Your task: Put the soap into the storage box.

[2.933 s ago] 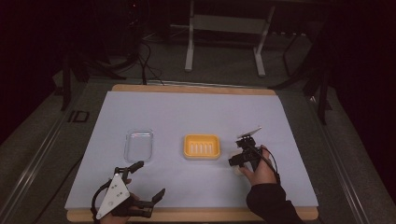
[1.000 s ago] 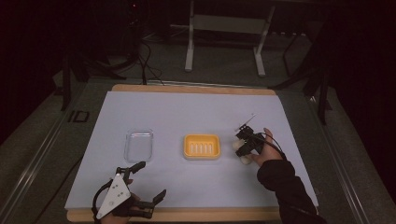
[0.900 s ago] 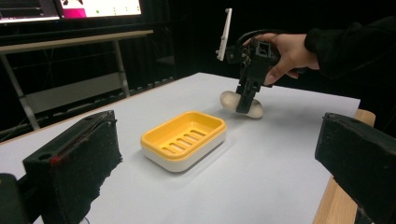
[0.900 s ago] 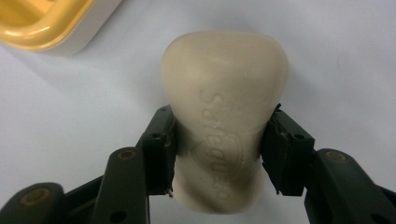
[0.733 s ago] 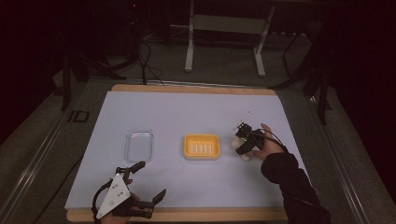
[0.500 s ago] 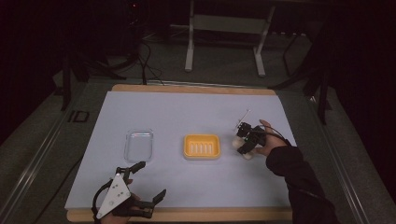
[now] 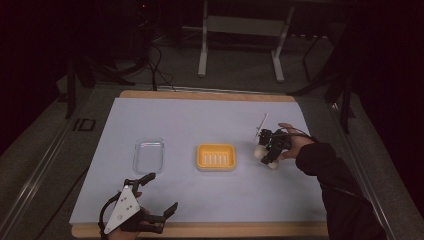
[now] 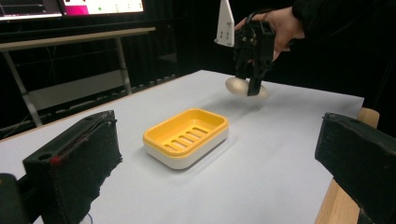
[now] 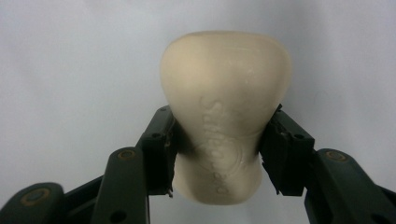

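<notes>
A cream bar of soap (image 9: 224, 88) with embossed lettering sits crosswise between the jaws of my right gripper (image 9: 220, 133), which is shut on its middle. In the high view that gripper (image 7: 268, 153) holds the soap (image 7: 260, 152) right of a yellow soap dish (image 7: 216, 156) with a slotted floor. From the left gripper view the soap (image 8: 235, 85) hangs just above the paper, beyond the dish (image 8: 187, 135). My left gripper (image 7: 159, 194) rests open near the front left edge, nothing between its pads (image 8: 74, 158).
A clear plastic tray (image 7: 149, 156) lies left of the dish. White paper (image 7: 200, 120) covers the wooden table, whose front edge (image 7: 225, 230) shows. A metal stand and cables are on the floor beyond the far edge.
The right hand has drifted a little farther from the person and turned at the wrist, with the soap held in its jaws. The left gripper has stayed still.
</notes>
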The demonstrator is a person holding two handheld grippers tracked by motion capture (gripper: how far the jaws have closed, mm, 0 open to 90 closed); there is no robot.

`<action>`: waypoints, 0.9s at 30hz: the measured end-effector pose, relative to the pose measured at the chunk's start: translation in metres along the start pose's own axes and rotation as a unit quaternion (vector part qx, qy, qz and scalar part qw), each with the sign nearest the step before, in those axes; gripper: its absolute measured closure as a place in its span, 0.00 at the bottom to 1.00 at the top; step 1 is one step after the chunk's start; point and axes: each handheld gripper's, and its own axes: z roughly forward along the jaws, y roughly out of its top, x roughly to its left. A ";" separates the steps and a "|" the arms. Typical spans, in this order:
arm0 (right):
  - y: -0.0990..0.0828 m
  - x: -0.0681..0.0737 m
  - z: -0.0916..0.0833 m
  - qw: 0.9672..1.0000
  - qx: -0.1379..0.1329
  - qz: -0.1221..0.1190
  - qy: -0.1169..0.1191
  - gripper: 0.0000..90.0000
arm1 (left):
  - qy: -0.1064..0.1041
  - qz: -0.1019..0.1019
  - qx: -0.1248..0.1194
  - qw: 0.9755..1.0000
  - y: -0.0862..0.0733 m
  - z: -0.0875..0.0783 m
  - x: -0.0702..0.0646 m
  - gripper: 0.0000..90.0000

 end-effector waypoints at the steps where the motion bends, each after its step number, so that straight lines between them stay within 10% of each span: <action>1: 0.000 0.000 -0.001 1.000 0.004 -0.009 -0.002 0.56 | 0.000 0.000 0.000 1.000 0.000 0.000 0.000 0.00; 14: 0.011 0.016 -0.024 0.989 0.004 -0.148 -0.027 0.56 | 0.006 0.000 0.002 1.000 0.000 -0.001 0.001 0.00; 27: 0.029 0.022 -0.037 0.986 0.022 -0.164 -0.015 0.56 | 0.005 0.000 0.004 1.000 -0.001 0.000 0.000 0.00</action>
